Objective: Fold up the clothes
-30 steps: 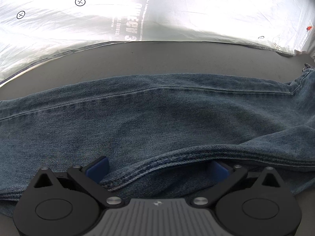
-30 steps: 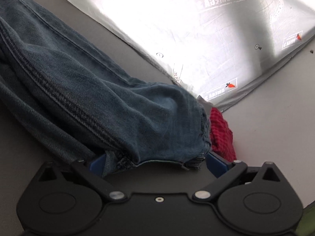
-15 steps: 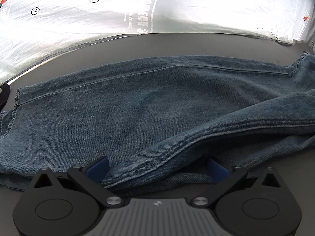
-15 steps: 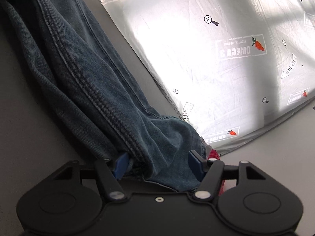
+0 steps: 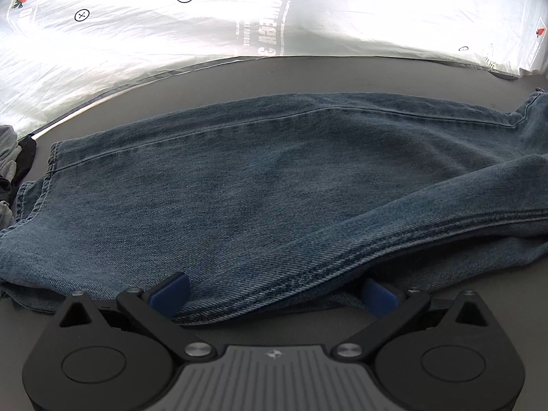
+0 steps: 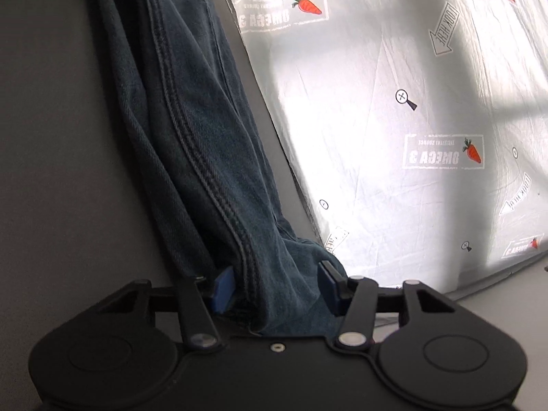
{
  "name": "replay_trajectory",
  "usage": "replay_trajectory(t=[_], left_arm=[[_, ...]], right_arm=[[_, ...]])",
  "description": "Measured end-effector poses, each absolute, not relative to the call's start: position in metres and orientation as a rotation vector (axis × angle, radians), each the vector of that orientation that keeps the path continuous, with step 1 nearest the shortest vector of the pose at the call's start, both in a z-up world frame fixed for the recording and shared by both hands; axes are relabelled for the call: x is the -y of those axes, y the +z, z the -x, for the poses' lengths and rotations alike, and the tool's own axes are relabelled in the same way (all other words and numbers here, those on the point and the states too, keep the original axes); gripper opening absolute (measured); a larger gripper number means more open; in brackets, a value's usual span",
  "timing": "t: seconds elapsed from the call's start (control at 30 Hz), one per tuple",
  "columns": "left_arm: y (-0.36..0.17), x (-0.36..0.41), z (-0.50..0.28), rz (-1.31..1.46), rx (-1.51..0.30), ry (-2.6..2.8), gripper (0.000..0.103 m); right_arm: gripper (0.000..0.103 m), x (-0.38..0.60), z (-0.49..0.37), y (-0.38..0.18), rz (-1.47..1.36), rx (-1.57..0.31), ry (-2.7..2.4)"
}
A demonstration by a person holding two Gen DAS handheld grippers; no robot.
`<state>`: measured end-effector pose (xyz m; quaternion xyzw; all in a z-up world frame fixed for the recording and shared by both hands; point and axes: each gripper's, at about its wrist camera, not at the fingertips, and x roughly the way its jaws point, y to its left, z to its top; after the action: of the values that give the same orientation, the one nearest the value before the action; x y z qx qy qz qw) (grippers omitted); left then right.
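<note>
Left wrist view: dark and grey garments (image 5: 10,167) sit at the far left edge, just beside the hem end of the jeans (image 5: 260,178). The jeans lie spread lengthwise across the grey bench (image 5: 308,75), hems to the left, the rest running off to the right. A thick seamed fold of denim passes over the near edge and runs between the fingers of the left tool (image 5: 274,293). The blue pads (image 5: 171,293) stand wide apart, one on each side of the fold, not pressing it. Beyond the jeans, a white sheet (image 5: 376,10) printed with carrots and markers covers the far part of the bench.

Right wrist view: the bench (image 6: 61,171) fills the left side. The jeans (image 6: 191,130) hang as a bunched column from the top of the frame down into the right tool (image 6: 275,287). Its blue pads (image 6: 222,289) are partly closed, with denim filling the gap and touching both; the cloth appears gripped. The double-stitched seam runs straight down into the gap. To the right lies the printed sheet (image 6: 411,120), its edge just beside the jeans.
</note>
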<state>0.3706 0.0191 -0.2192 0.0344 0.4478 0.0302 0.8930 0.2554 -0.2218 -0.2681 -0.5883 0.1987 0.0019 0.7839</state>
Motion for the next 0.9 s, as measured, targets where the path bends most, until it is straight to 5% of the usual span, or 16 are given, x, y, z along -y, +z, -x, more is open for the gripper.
replay_trajectory(t=[0.07,0.4,0.43,0.57,0.63,0.73,0.9], left_arm=[[-0.219,-0.019,-0.369,-0.072,-0.928,0.062,0.103],[-0.217,-0.031,-0.353,-0.054,-0.959,0.067,0.103],[-0.217,-0.034,-0.352,-0.044,-0.971,0.075,0.103],[-0.216,-0.053,-0.345,0.055,-1.009,0.112,0.103],[-0.212,-0.065,-0.340,0.078,-1.033,0.154,0.103],[-0.200,-0.087,-0.326,0.139,-1.008,0.202,0.103],[-0.165,-0.149,-0.297,0.321,-0.880,0.330,0.102]], right_arm=[[0.011,0.219,-0.254,-0.272,1.266,-0.469,0.057],[0.009,0.246,-0.242,-0.260,1.138,-0.622,0.092],[0.000,0.249,-0.242,-0.264,1.133,-0.657,0.102],[0.000,0.252,-0.234,-0.270,1.162,-0.675,0.129],[0.006,0.253,-0.236,-0.260,1.102,-0.692,0.126],[0.033,0.257,-0.242,-0.240,0.939,-0.720,0.111],[0.046,0.231,-0.241,-0.220,0.734,-0.734,0.131]])
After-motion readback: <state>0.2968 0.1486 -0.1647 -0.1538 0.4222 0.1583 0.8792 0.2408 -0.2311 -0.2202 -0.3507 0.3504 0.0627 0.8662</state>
